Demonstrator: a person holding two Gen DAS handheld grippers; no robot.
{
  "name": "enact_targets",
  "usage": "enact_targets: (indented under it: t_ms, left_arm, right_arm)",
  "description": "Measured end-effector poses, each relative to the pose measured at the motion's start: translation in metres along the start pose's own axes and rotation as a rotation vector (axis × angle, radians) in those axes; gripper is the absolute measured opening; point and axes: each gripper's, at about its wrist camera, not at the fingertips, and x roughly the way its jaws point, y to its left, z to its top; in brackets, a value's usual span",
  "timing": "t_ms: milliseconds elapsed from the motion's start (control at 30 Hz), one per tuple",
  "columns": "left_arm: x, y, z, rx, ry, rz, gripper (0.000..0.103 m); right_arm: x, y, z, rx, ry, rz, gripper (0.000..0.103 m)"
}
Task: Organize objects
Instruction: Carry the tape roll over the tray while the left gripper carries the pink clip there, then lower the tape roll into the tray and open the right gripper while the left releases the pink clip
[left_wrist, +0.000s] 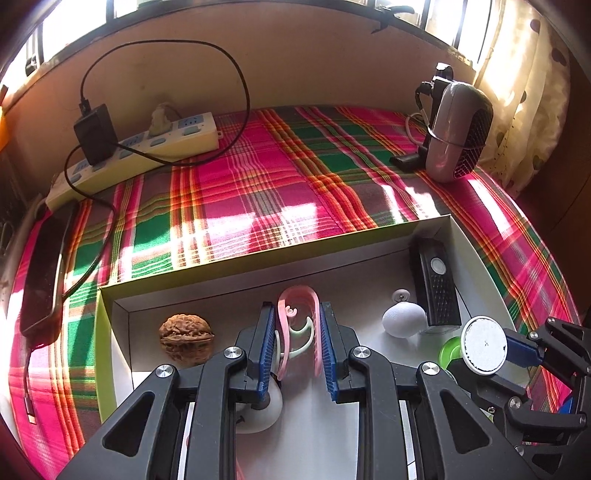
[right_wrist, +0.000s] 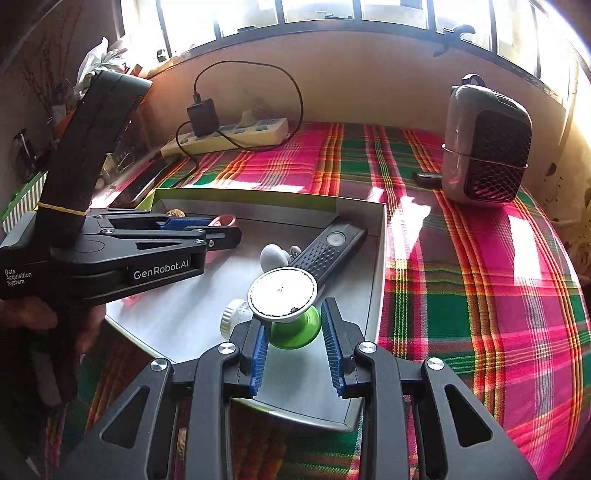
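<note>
My left gripper (left_wrist: 297, 310) is shut on a pink hair claw clip (left_wrist: 300, 325), holding it low inside a white box (left_wrist: 258, 266) with yellow-green outer walls. From the right wrist view the left gripper (right_wrist: 225, 230) reaches in from the left with the clip (right_wrist: 224, 220) at its tip. My right gripper (right_wrist: 295, 332) is shut on a green stand with a round white top (right_wrist: 282, 291) near the box's front right. In the box lie a walnut (left_wrist: 186, 332), a white ball (left_wrist: 402, 319) and a black remote-like bar (left_wrist: 436, 284).
The box (right_wrist: 380, 258) sits on a pink and green plaid cloth (left_wrist: 258, 184). A power strip (left_wrist: 147, 147) with a black charger and cable lies at the back left, a dark phone (left_wrist: 44, 273) at the left edge. A grey fan-like device (left_wrist: 458, 133) stands back right.
</note>
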Motion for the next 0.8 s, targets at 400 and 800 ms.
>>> enact_targets:
  t_ms: [400,800]
  left_arm:
    - [0.0007,0.0001,-0.0002,0.004,0.000,0.001,0.021]
    - [0.0008,0.0005,0.0002,0.004,0.001,0.004,0.022]
  right_arm:
    - [0.0070,0.0057,0.0030,-0.044,0.042,-0.033,0.029]
    - [0.0085,0.0095,0.0020,-0.072,0.062,-0.055,0.029]
